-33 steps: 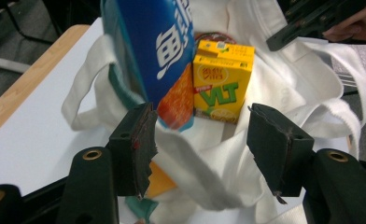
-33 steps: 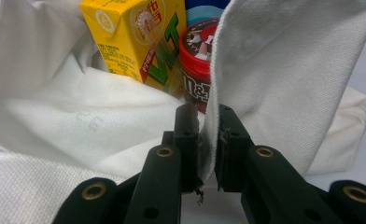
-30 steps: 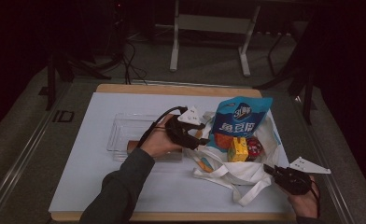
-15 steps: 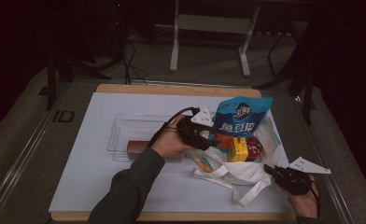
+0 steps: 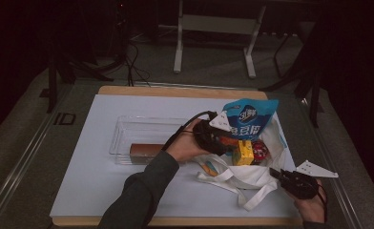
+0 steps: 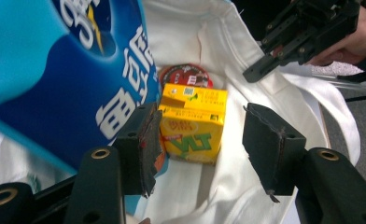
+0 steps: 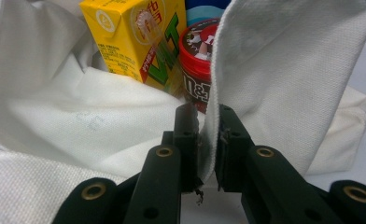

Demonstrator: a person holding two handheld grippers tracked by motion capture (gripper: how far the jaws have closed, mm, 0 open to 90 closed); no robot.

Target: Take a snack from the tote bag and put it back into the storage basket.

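Two grippers worked a white cloth tote bag (image 5: 252, 174) lying open on the white-topped bench (image 5: 104, 186), seen from the high view: the left gripper (image 5: 218, 143) reached into the bag's mouth beside a tall blue snack pouch (image 5: 249, 119), while the right gripper (image 5: 280, 175) held the bag's near edge; a clear plastic tray (image 5: 142, 129) with a brown bar (image 5: 147, 149) sat to the left.

The left gripper view gave what the high view could not: its jaws stood apart and empty, with the yellow drink carton (image 6: 193, 123) standing in the bag just beyond them, a red-lidded candy tub (image 6: 186, 74) behind it. A clean pick likely meant centring the jaws on the carton's flat sides, clear of the pouch.

The right gripper view showed its jaws clamped on the cloth rim (image 7: 209, 135); holding that rim steady should keep the mouth open.
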